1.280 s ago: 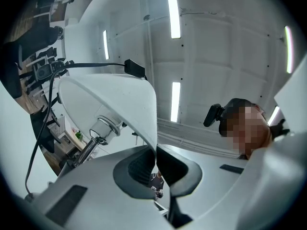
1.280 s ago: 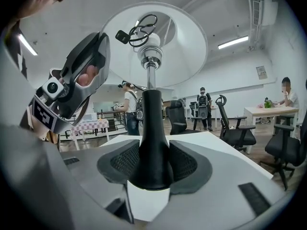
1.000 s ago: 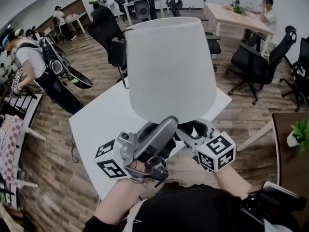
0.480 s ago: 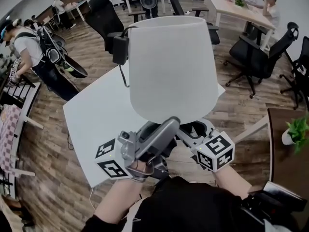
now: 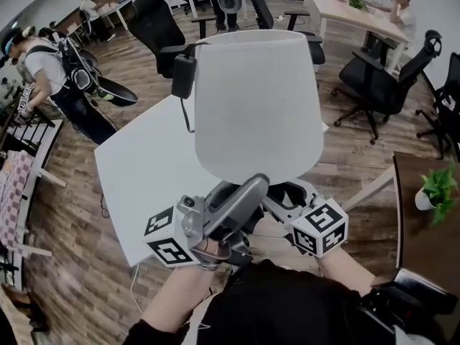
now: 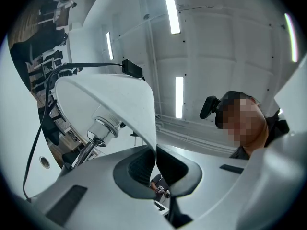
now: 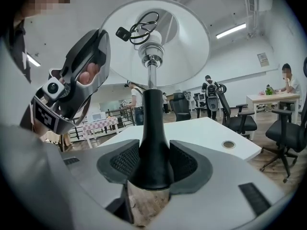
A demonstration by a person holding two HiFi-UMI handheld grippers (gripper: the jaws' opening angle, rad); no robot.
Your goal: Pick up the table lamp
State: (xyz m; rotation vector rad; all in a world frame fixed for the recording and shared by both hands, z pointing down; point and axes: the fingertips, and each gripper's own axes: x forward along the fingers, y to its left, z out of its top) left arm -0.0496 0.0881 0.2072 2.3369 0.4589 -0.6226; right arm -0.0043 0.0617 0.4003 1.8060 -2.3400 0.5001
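**Table lamp [image 5: 257,106] drifting over the white table [image 5: 144,185] in both my grippers**

Since a second ago, the table's near corner is sliding left in the head view, and its right corner is slipping behind the shade [image 5: 259,85] as I am carrying the lamp along.

At far left, a person with a backpack [image 5: 43,70] is bending beside a checked cloth [image 5: 14,192], and the wooden floor [image 5: 72,279] is showing all round the table. My left gripper [image 6: 156,164] is pointing upward under the shade, its jaws pressing together on the thin lower rim. A black box on the cord [image 5: 183,76] is hanging at the shade's upper left.

My right gripper [image 7: 153,164] is clamping the lamp's black neck [image 7: 152,138] from both sides, jaws standing wide round it, with the chrome stem [image 7: 152,80] rising into the shade. The lamp is hanging clear of the tabletop, upright, above its near edge.

Further right, black office chairs [image 5: 381,85] are standing on the floor, a seated person [image 5: 402,13] is sitting at a pale desk [image 5: 338,13], and a potted plant [image 5: 435,189] is standing on a dark top at the far right.
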